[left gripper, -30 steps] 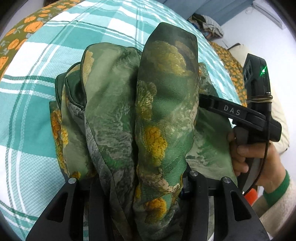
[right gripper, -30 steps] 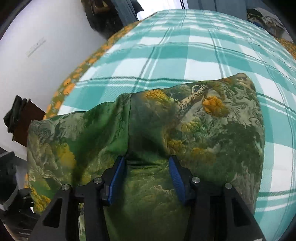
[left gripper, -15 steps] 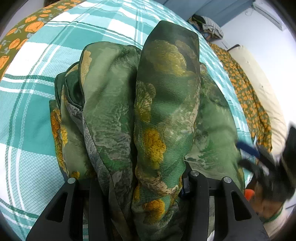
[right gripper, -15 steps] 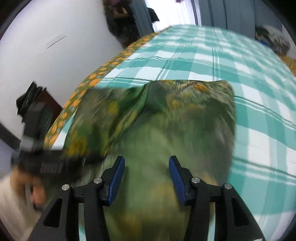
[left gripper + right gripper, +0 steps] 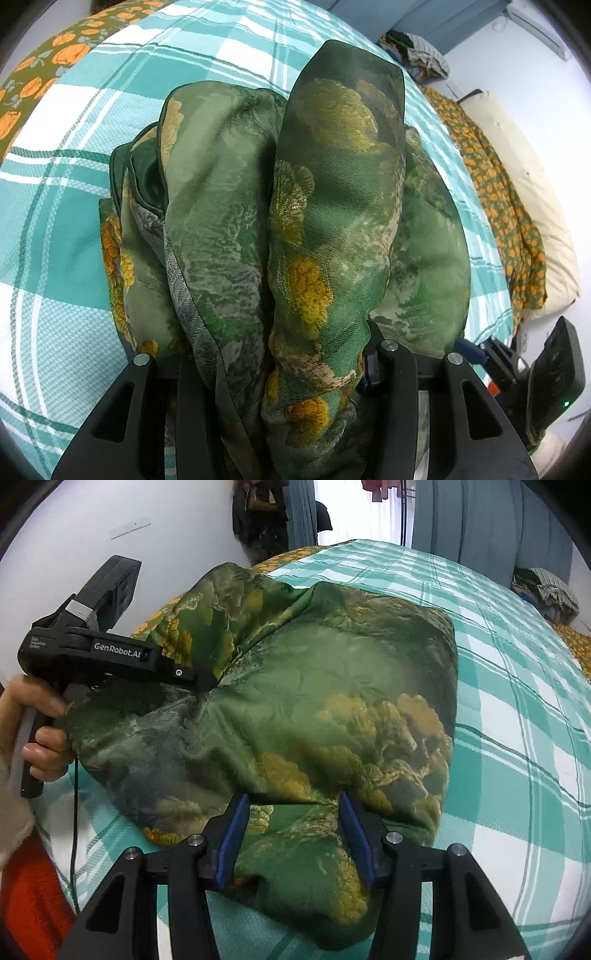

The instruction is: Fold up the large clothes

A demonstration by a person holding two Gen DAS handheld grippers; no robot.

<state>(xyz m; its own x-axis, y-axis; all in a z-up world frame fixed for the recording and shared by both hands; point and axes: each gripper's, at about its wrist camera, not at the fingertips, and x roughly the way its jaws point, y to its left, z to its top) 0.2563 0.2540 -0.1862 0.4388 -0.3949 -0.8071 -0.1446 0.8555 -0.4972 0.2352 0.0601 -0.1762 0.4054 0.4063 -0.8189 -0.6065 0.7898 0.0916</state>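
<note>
While the green garment [image 5: 325, 701] with its yellow-gold floral pattern lies bunched on the bed [image 5: 517, 709], both grippers are closed on it. Thick gathered folds of the cloth [image 5: 295, 221] are seen bundled between the fingers of the left gripper [image 5: 280, 365], which are pressed against the bundle so that the pads themselves are almost wholly hidden by fabric. From the right wrist view, the same left gripper [image 5: 201, 681] is seen at the far left edge of the garment, its tip buried in a pucker of cloth, and it is held by a hand [image 5: 33, 731] with a pale sleeve at the wrist. A fold at the near edge of the garment is pinched between the blue-padded fingers [image 5: 231, 834] of the right gripper [image 5: 291, 834]; these have just been opening a little, yet the cloth is drawn up between the pads and is touched by both. The bed is covered by a teal and white checked spread, and an orange-flowered sheet [image 5: 495, 192] is visible along its edge. A cream pillow [image 5: 532, 206] is seen beside that sheet. A heap of clothes [image 5: 543, 590] lies at the far side of the bed.
</note>
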